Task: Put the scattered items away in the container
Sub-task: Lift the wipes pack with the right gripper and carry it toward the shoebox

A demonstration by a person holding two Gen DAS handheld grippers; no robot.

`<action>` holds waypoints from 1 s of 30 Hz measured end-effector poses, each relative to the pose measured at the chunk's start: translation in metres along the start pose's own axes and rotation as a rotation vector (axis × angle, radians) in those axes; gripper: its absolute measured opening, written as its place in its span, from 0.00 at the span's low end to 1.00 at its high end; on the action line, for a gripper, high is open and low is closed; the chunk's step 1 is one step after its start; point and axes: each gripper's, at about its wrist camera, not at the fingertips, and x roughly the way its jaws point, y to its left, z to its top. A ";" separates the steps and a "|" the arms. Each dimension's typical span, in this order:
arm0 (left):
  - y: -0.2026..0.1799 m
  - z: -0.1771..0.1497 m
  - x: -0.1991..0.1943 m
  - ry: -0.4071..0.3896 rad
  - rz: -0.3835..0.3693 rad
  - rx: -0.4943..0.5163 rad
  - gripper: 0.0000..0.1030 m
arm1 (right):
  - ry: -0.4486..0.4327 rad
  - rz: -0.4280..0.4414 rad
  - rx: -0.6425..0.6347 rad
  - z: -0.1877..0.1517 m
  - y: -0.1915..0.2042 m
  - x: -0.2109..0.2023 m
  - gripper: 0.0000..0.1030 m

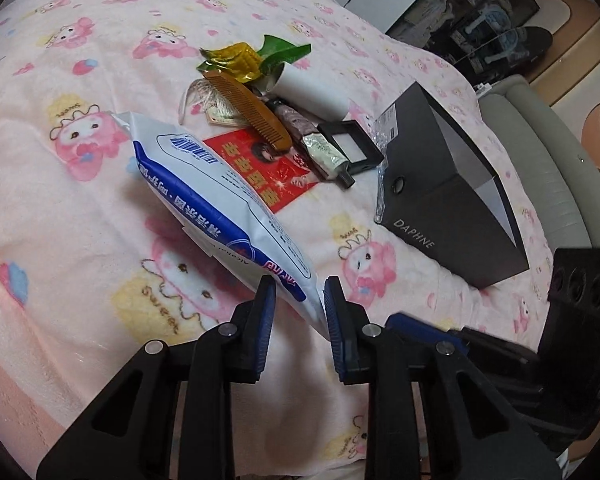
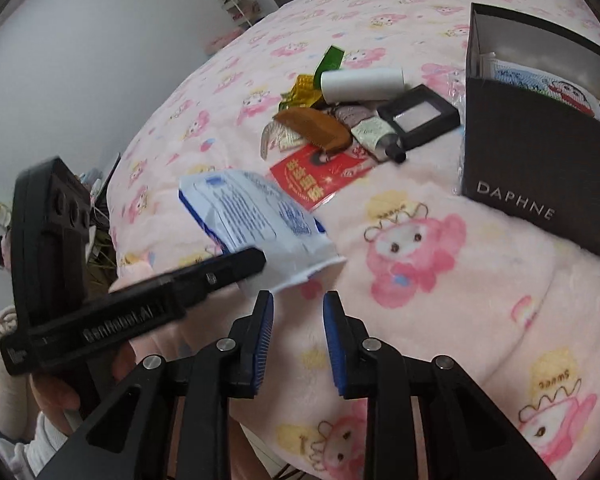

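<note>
My left gripper (image 1: 299, 300) is shut on the sealed end of a white and blue wipes packet (image 1: 216, 196) and holds it tilted above the pink blanket; the packet also shows in the right wrist view (image 2: 256, 220). My right gripper (image 2: 298, 312) is open and empty, low over the blanket. The black DAPHNE box (image 1: 440, 184) stands open at the right, with some items inside (image 2: 540, 80). A pile lies beyond the packet: wooden comb (image 1: 252, 108), white roll (image 1: 312, 92), cream tube (image 1: 324, 156), black compact (image 1: 352, 140), red packet (image 1: 276, 168), yellow and green wrappers (image 1: 236, 60).
The pink cartoon blanket (image 1: 80, 200) covers the bed. A grey bed edge (image 1: 540, 168) runs along the right, with dark furniture (image 1: 480, 20) behind. In the right wrist view the left gripper's body (image 2: 140, 304) and the hand holding it fill the lower left.
</note>
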 end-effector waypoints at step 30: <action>0.075 0.139 0.044 -0.120 0.056 -0.094 0.41 | -0.037 -0.101 0.194 0.067 -0.045 0.060 0.38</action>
